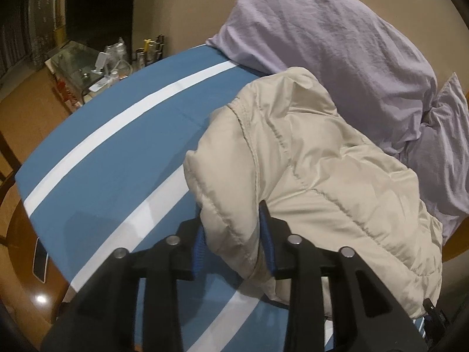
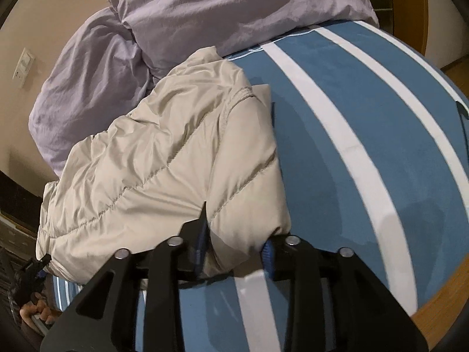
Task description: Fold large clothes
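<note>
Each claw, left claw (image 1: 234, 243) and right claw (image 2: 234, 243), is clamped on a near edge of the beige puffer jacket (image 1: 307, 158), likely light, soft and slippery, best pinched at quilted seams, lying on the blue-and-white striped bed (image 1: 102, 146) before lilac pillows (image 1: 337, 44).

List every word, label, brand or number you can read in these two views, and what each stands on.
None can be read.
Bottles and clutter on the glass side table: any labels are too small and blurred.
Phone on the wooden floor: dark screen, no text.
Beige puffer jacket, striped bed cover, lilac pillows, wall switch: no print visible.
</note>
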{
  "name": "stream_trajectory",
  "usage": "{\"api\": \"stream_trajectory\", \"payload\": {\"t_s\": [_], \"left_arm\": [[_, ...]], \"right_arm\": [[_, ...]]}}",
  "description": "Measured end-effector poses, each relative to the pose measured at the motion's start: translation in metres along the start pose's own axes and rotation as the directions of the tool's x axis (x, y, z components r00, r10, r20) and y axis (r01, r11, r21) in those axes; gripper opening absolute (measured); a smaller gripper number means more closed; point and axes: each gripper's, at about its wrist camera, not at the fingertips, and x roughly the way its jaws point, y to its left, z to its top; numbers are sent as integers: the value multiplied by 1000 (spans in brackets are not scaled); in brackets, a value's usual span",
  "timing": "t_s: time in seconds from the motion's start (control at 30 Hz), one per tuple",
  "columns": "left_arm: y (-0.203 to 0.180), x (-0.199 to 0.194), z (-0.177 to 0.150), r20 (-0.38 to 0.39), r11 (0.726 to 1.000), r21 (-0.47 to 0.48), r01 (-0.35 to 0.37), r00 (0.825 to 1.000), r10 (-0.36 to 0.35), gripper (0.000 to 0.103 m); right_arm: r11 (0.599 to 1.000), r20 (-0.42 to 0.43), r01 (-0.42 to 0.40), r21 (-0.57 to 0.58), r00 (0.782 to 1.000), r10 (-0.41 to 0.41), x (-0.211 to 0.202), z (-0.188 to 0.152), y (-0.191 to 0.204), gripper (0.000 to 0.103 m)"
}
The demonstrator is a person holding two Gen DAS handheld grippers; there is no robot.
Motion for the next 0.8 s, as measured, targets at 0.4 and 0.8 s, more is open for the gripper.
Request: {"api": "stream_trajectory", "payload": {"t_s": [0.4, 0.8], "left_arm": [[-9, 1, -9, -21, 1000, 5, -5, 1000, 5, 85], [-9, 28, 0, -60, 997, -73, 0, 998, -4, 89]], "right_arm": [[990, 132, 126, -69, 984, -116, -29, 29, 2, 57], [912, 52, 45, -409, 998, -26, 18, 4, 113, 58]]}}
